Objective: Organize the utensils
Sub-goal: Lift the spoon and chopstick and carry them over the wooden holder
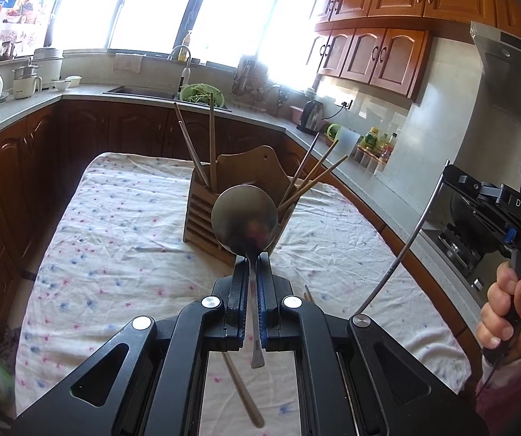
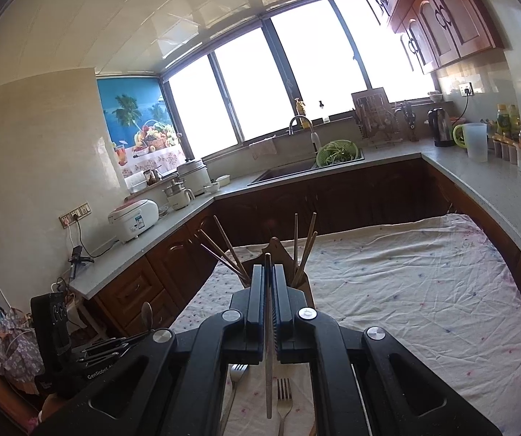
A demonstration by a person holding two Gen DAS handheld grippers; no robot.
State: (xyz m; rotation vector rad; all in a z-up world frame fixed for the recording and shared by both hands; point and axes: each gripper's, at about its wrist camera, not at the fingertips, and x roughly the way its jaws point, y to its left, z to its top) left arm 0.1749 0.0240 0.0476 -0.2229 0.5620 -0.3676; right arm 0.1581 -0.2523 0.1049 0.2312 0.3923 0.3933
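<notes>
My left gripper point(image 1: 252, 259) is shut on the handle of a metal spoon point(image 1: 244, 218), whose round bowl stands up just past the fingertips. Right behind the spoon is a wooden utensil holder point(image 1: 202, 214) with several chopsticks point(image 1: 212, 138) leaning in it. A loose chopstick point(image 1: 242, 388) lies on the cloth under this gripper. My right gripper point(image 2: 268, 269) is shut on a thin metal utensil point(image 2: 268, 381) seen edge-on; which kind I cannot tell. The holder point(image 2: 276, 247) is just beyond its fingers. Two forks point(image 2: 284, 399) lie on the cloth below. A hand point(image 1: 507, 312) carries the right gripper point(image 1: 453, 181).
The table wears a white flowered cloth point(image 1: 115, 254) point(image 2: 424, 309). Dark wooden cabinets and a grey counter point(image 1: 13, 116) ring it closely. On the counter are a sink with a green colander point(image 1: 202, 94), a kettle point(image 1: 311, 116), a rice cooker point(image 2: 133, 218) and bottles point(image 2: 507, 120).
</notes>
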